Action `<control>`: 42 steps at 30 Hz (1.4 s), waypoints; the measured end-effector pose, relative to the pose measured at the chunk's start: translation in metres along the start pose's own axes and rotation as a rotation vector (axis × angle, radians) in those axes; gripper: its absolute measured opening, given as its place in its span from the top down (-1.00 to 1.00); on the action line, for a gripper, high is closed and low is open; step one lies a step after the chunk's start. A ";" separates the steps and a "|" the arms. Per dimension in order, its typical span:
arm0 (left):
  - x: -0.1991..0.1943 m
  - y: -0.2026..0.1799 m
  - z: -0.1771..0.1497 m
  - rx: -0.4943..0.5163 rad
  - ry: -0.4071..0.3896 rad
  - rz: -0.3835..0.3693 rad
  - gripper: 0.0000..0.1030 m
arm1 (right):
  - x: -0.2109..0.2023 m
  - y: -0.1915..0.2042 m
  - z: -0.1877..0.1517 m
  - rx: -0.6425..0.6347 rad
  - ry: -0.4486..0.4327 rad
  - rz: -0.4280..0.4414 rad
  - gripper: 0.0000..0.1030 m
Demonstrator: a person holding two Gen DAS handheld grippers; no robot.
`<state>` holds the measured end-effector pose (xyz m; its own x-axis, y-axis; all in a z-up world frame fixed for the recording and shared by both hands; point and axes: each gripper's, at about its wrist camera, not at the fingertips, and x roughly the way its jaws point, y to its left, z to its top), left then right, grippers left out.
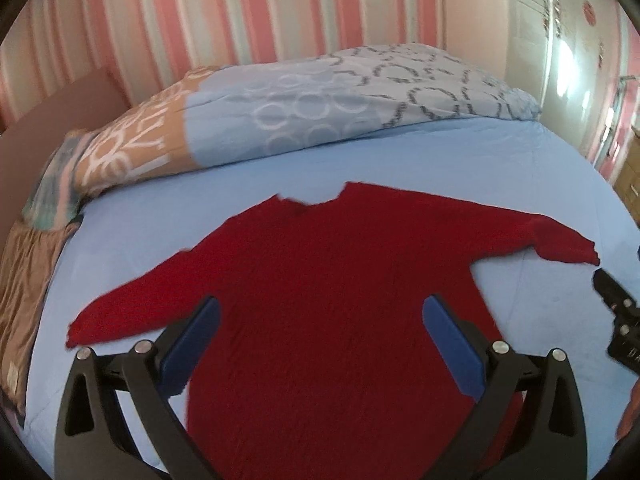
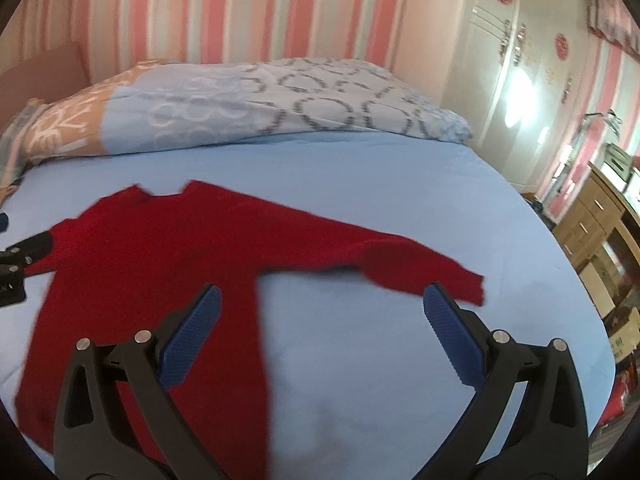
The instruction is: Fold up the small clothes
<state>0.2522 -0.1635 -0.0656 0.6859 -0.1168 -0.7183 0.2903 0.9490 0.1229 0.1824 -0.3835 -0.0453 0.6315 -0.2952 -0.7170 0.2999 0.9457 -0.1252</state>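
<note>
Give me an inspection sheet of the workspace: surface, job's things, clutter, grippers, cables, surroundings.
Surface: bed with a light blue sheet, mostly bare.
Job's things: red sweater lying flat, both sleeves spread out, neckline toward the duvet, not yet folded.
Clutter: folded patterned duvet along the far edge of the bed.
Grippers: left hand-held gripper open above the sweater's body; right hand-held gripper open, above the sheet beside the sweater's body, near a sleeve; neither holds anything.
Cables: nothing seen.
Surroundings: pink striped wall, white wardrobe, wooden drawers.
</note>
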 end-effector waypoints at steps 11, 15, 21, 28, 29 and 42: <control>0.121 -0.086 0.034 0.111 0.005 -0.080 -0.97 | 0.132 -0.128 -0.025 0.177 0.081 -0.213 -0.94; 0.146 -0.113 0.041 0.149 0.005 -0.098 -0.97 | 0.179 -0.168 -0.034 0.299 0.165 -0.214 -0.74; 0.163 -0.126 0.040 0.191 0.017 -0.094 -0.97 | 0.206 -0.178 -0.038 0.363 0.231 -0.189 -0.29; 0.169 -0.112 0.040 0.190 0.035 -0.062 -0.97 | 0.230 -0.170 -0.038 0.341 0.299 -0.134 0.64; 0.169 -0.109 0.040 0.188 0.035 -0.057 -0.97 | 0.231 -0.170 -0.038 0.336 0.302 -0.137 0.65; 0.198 -0.118 0.041 0.208 0.047 -0.066 -0.97 | 0.229 -0.182 -0.042 0.395 0.289 -0.154 -0.17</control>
<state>0.3811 -0.3107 -0.1946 0.6305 -0.1584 -0.7598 0.4682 0.8585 0.2095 0.2429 -0.6173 -0.2155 0.3520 -0.3247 -0.8779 0.6567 0.7540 -0.0155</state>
